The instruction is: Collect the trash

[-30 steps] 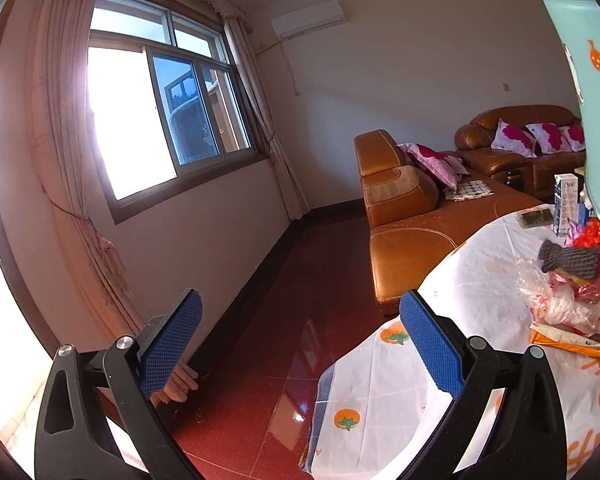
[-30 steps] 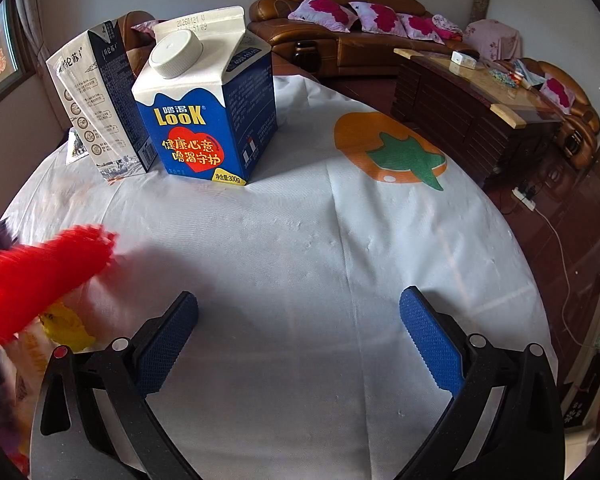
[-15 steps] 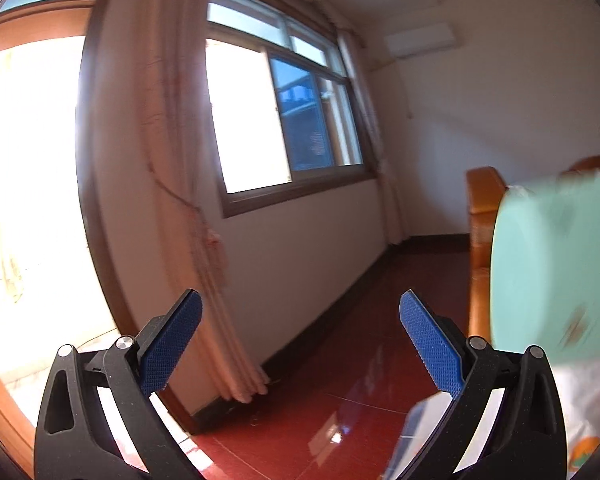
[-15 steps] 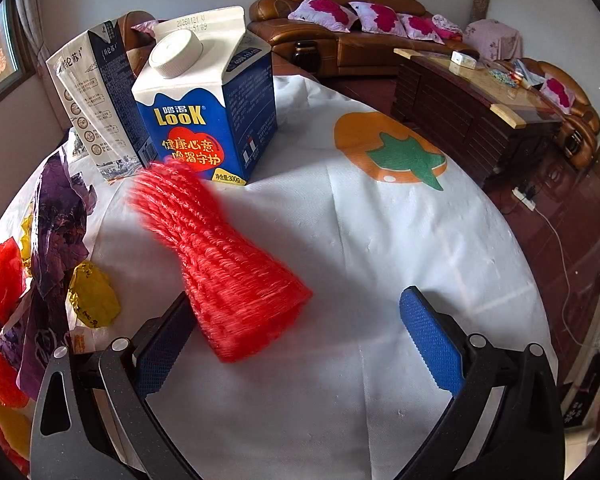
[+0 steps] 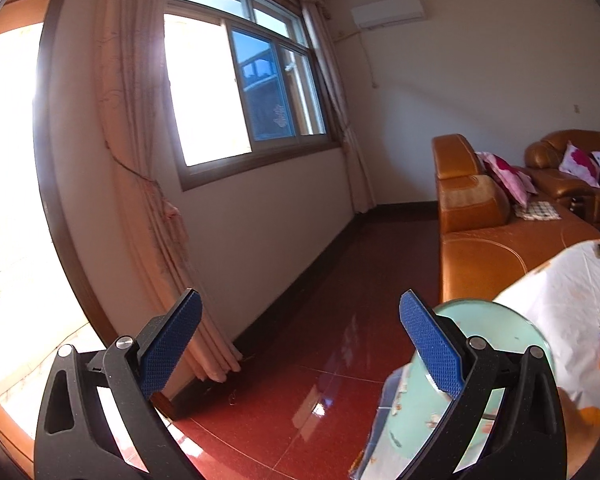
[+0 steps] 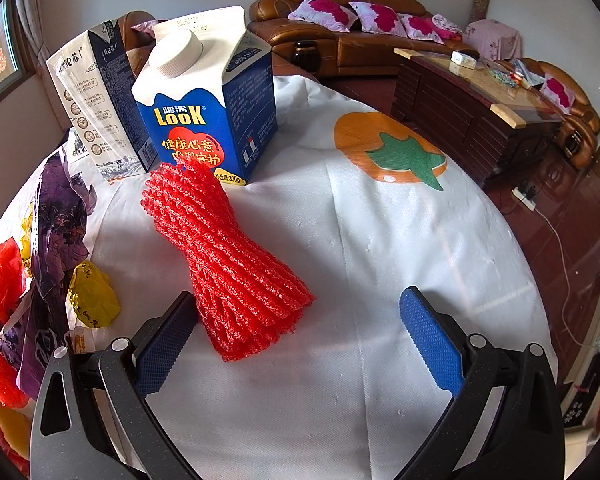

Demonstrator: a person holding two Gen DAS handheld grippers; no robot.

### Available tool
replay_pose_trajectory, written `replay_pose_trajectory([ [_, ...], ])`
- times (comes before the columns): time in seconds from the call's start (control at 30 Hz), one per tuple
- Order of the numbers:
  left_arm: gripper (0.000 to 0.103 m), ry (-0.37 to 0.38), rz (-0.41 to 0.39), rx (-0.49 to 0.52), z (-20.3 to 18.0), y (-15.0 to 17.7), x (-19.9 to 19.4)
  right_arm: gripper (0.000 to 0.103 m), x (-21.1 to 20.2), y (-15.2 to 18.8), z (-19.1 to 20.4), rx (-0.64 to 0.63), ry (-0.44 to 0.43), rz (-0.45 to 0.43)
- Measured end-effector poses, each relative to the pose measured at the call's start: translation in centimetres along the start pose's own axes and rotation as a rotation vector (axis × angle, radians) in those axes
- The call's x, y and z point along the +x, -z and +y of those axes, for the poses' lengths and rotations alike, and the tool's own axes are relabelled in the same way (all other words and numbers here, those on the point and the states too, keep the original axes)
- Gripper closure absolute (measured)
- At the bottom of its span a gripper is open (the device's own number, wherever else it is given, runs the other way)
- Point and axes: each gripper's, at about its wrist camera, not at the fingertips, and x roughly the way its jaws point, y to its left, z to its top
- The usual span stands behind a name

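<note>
A red foam net sleeve (image 6: 228, 256) lies on the white tablecloth (image 6: 380, 264), its wide end between the fingers of my open right gripper (image 6: 300, 320), close to the left finger. Behind it stand a blue LOOK carton (image 6: 208, 108) and a white and dark carton (image 6: 96, 108). Purple (image 6: 56, 216), yellow (image 6: 92, 296) and red (image 6: 0, 280) wrappers lie at the left. My left gripper (image 5: 300, 320) hangs open and empty over the red floor. A pale green bin (image 5: 488, 344) sits low right, partly behind its right finger.
The round table (image 5: 560, 292) ends near the bin. An orange leather sofa (image 5: 480, 216) stands beyond it, a wall with window and curtain (image 5: 140, 160) at the left. A dark wooden coffee table (image 6: 472, 108) and a floor cable (image 6: 556, 236) lie to the right.
The red net sleeve came in from the left and now rests between the right gripper's fingers. The left view swung toward the window, and the green bin dropped from upper right to lower right.
</note>
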Motion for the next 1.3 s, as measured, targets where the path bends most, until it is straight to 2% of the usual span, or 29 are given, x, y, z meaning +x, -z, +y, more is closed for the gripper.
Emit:
replay_pose_trajectory([
  [0.33,0.006,0.040,0.026,0.049,-2.5,0.9,0.3,0.005,0.0,0.0,0.0,0.000,0.000,0.000],
  [0.7,0.006,0.120,0.096,0.109,-5.8,2.6,1.5,0.005,0.0,0.0,0.0,0.000,0.000,0.000],
  [1.3,0.006,0.145,0.119,0.162,-7.3,3.9,1.7,0.005,0.0,0.1,0.0,0.000,0.000,0.000],
])
